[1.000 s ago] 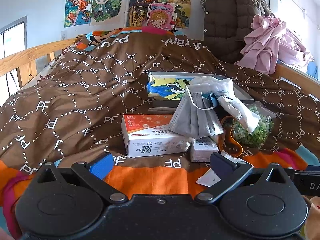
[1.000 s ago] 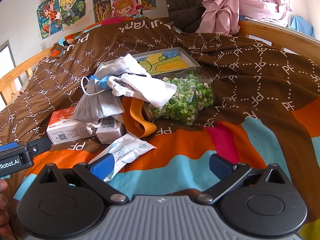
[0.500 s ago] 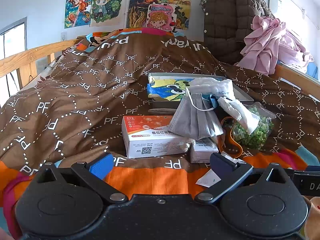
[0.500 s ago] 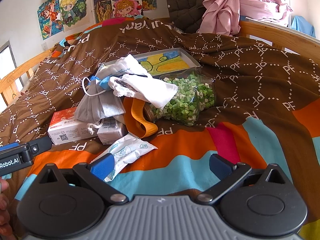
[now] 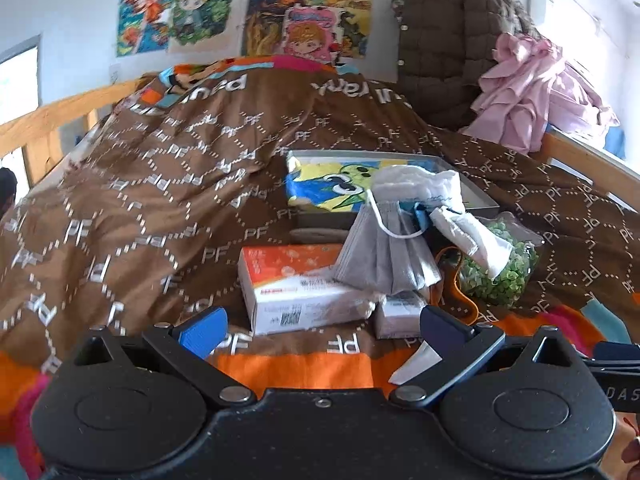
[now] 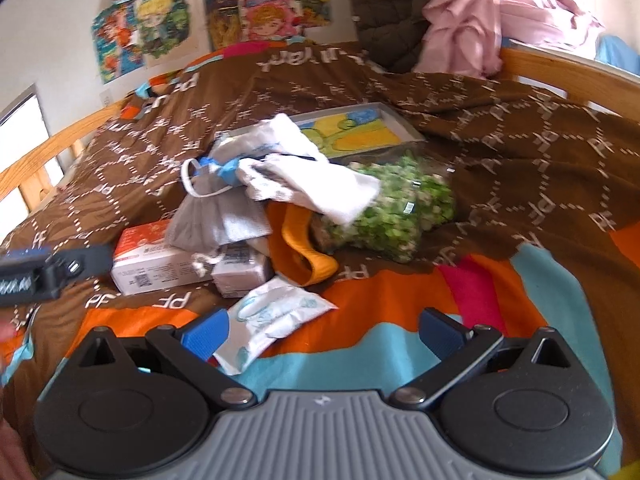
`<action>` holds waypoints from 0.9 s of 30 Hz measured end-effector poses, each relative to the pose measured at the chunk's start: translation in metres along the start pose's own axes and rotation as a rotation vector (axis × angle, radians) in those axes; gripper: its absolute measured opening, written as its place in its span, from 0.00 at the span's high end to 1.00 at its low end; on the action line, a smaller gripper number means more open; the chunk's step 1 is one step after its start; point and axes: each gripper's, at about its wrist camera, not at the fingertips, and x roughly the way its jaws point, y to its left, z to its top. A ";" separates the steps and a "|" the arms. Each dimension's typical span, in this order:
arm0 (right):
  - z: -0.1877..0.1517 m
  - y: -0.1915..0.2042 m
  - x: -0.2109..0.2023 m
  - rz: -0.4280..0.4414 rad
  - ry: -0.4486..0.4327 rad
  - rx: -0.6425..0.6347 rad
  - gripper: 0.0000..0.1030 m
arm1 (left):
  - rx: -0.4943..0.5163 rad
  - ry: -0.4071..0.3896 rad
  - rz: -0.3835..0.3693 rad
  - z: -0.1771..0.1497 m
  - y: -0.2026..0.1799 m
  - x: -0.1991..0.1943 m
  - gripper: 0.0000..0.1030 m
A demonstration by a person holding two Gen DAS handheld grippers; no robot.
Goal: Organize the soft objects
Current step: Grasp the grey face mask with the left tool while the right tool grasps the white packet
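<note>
A heap of small things lies on the bed. A grey face mask [image 5: 386, 258] [image 6: 218, 224] drapes over an orange and white box [image 5: 296, 288] [image 6: 150, 258]. A white cloth pouch [image 5: 460, 226] [image 6: 316, 186] rests on a clear bag of green pieces [image 5: 500, 270] [image 6: 394, 216]. An orange strap [image 6: 306, 250] lies beside them. A white packet [image 6: 268, 326] lies nearest my right gripper [image 6: 322, 330]. Both grippers are open and empty; the left gripper [image 5: 320, 326] hovers just short of the box.
A flat tray with a cartoon picture [image 5: 360, 184] [image 6: 352, 132] lies behind the heap. The brown patterned duvet [image 5: 160, 192] covers the bed. Wooden rails [image 5: 48, 120] [image 6: 568, 76] run along both sides. A pink garment [image 5: 536, 96] and a brown quilted coat [image 5: 448, 44] hang at the back right.
Both grippers have moved forward a little toward the heap, and the views are slightly blurred. Nothing on the bed has been moved.
</note>
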 end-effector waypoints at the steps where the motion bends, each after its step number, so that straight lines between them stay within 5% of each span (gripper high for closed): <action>1: 0.000 0.003 0.001 0.015 0.001 -0.015 0.00 | 0.023 0.004 -0.015 0.003 -0.001 0.002 0.01; 7: -0.001 0.018 0.009 0.074 0.002 -0.094 0.00 | 0.187 -0.016 -0.078 0.024 -0.010 0.027 0.01; 15: -0.004 0.026 0.027 0.077 0.028 -0.142 0.00 | 0.347 -0.026 -0.063 0.025 -0.024 0.064 0.01; 27: -0.001 0.030 0.052 0.143 0.090 -0.144 0.00 | 0.453 -0.092 -0.087 0.033 -0.026 0.104 0.01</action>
